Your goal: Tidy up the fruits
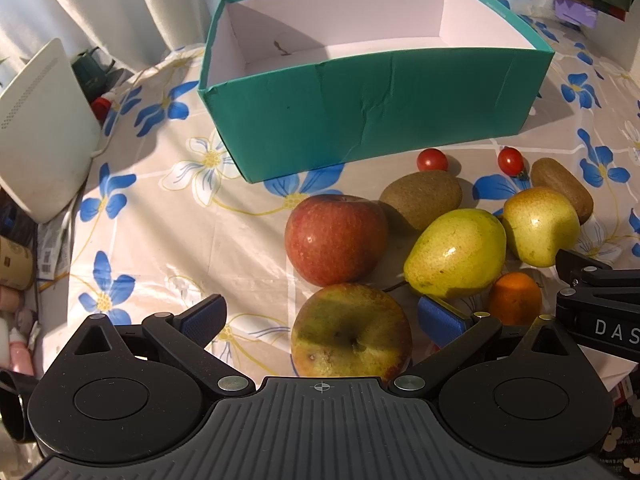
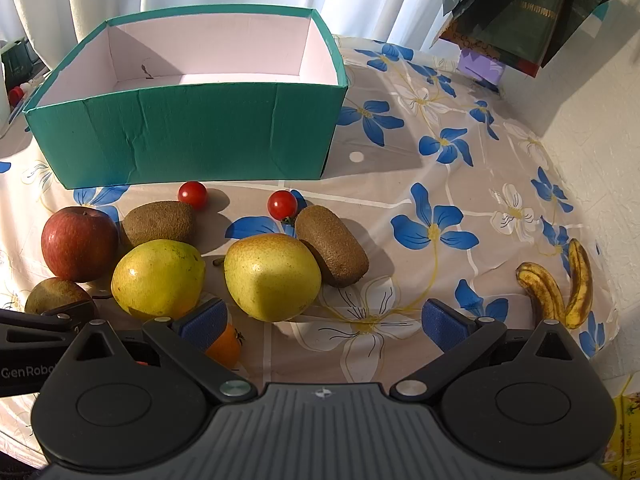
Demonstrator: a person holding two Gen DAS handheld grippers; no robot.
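Note:
An empty teal box stands at the back of the flowered table. In front of it lie a red apple, a greenish apple, two yellow pears, two kiwis, two cherry tomatoes and an orange. My left gripper is open, its jaws either side of the greenish apple. My right gripper is open and empty, just in front of the right pear.
Two spotted bananas lie at the right near a white wall. A white device stands at the table's left edge with clutter beside it. Curtains hang behind the box. Dark packages hang at top right.

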